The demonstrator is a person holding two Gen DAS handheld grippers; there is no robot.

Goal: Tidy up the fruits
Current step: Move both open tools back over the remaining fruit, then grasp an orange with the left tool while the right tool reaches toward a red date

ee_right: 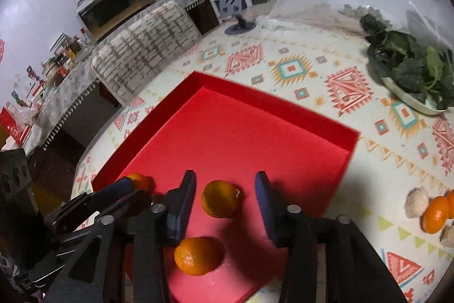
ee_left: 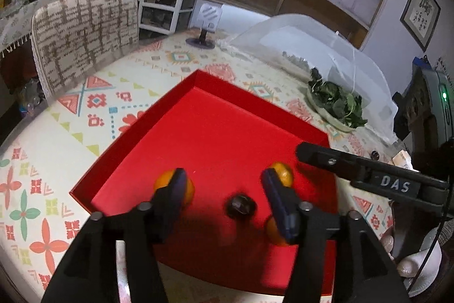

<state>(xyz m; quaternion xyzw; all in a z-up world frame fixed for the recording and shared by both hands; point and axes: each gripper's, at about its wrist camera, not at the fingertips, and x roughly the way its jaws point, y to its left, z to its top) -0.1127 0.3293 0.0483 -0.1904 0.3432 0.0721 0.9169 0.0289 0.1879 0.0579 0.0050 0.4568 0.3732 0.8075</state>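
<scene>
Both grippers hung over the near end of the red tray (ee_right: 334,132), pointing down into it. My right gripper (ee_right: 225,198) stood partly open and gripped nothing; one orange (ee_right: 220,198) lay on the tray floor between its fingers, clear of both pads, so I judged it placed rather than held. A second orange (ee_right: 195,256) sat closer in, just below the left finger. My left gripper (ee_left: 224,190) was likewise partly open and empty, with a small dark fruit (ee_left: 240,207), blurred, lying between its fingers and touching neither. A third orange (ee_left: 173,188) sat half hidden behind its left finger. Fruit was collecting at the near end, presumably to keep the far floor free. Off to the right of my right gripper, more oranges (ee_right: 435,215) and pale lumps I could not identify waited on the patterned tablecloth (ee_right: 312,70), outside the tray. Task looked under way, not finished.
</scene>
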